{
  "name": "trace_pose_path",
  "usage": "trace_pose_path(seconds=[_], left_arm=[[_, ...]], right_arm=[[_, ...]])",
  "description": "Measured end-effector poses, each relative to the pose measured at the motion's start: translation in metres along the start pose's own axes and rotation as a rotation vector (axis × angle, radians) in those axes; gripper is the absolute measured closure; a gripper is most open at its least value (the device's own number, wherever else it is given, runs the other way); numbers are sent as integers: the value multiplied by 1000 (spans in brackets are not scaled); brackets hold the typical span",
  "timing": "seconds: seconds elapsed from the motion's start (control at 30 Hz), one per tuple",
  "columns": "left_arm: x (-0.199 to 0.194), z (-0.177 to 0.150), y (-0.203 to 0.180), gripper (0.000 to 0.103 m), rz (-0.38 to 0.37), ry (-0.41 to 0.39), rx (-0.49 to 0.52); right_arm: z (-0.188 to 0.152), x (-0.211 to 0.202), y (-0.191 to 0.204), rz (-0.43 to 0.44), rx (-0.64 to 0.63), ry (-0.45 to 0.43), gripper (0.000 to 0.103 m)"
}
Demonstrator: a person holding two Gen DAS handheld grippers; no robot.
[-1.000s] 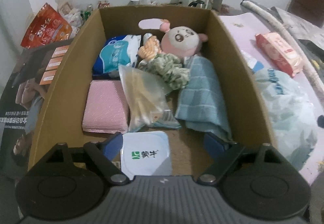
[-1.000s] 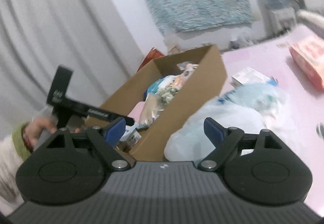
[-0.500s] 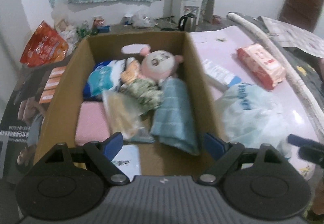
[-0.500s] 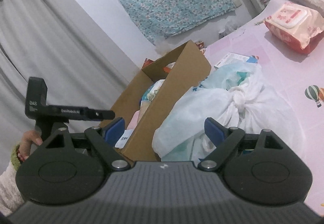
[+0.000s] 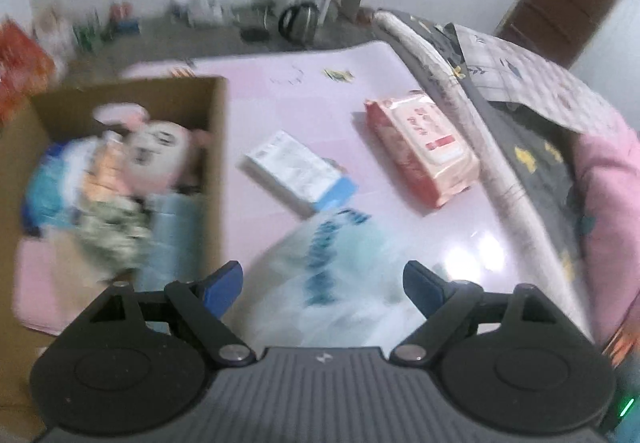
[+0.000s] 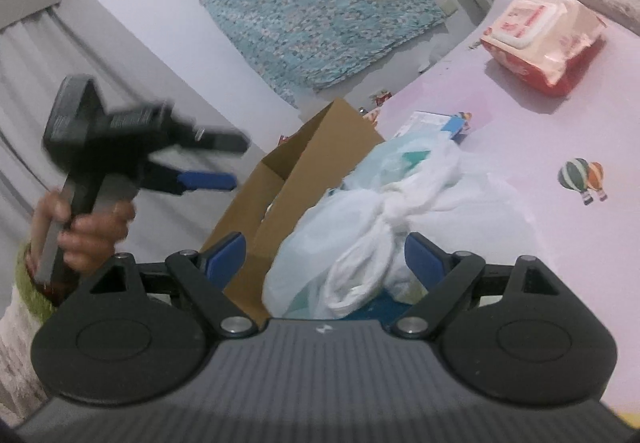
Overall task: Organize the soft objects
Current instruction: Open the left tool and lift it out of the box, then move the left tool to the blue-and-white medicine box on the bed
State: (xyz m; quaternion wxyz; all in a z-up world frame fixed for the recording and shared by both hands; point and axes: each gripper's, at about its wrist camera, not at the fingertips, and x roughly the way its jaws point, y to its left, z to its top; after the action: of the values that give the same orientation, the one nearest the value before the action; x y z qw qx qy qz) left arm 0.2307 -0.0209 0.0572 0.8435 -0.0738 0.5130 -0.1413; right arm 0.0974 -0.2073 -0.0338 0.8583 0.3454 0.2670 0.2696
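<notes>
Both tongs stood wide open and empty: the left tongs (image 5: 322, 285) and right tongs (image 6: 325, 257) flanked the knotted plastic bag (image 6: 380, 227) – on the desk (image 5: 304, 99), against the cardboard box (image 5: 218, 163) – presumably for a two-sided lift.

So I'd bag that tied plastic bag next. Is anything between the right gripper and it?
Nothing visible. The right gripper is open with the tied plastic bag directly ahead, its knot between the fingers. The cardboard box stands just left of the bag.
</notes>
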Motion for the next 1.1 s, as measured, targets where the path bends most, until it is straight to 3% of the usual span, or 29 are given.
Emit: trace_pose_path(seconds=[0.13,0.27,0.57,0.6,0.83,1.1], left_arm=[[57,41,-15,11,24,73,-125],[119,75,-21,11,98,141,-258],[219,106,-13,11,267,228,-413],[223,107,-12,3,287,216,-416],[239,116,-27,3,393,152,-328],[243,114,-46,6,408,184,-289]], right_arm=[[3,1,-15,3,23,-9,16],[6,0,-27,10,48,-16,16],[12,-9,-49,16,83,-40,16],[13,-10,-50,17,80,-41,16],[15,-15,-61,8,102,-54,16],[14,-17,-68,11,115,-65,16]])
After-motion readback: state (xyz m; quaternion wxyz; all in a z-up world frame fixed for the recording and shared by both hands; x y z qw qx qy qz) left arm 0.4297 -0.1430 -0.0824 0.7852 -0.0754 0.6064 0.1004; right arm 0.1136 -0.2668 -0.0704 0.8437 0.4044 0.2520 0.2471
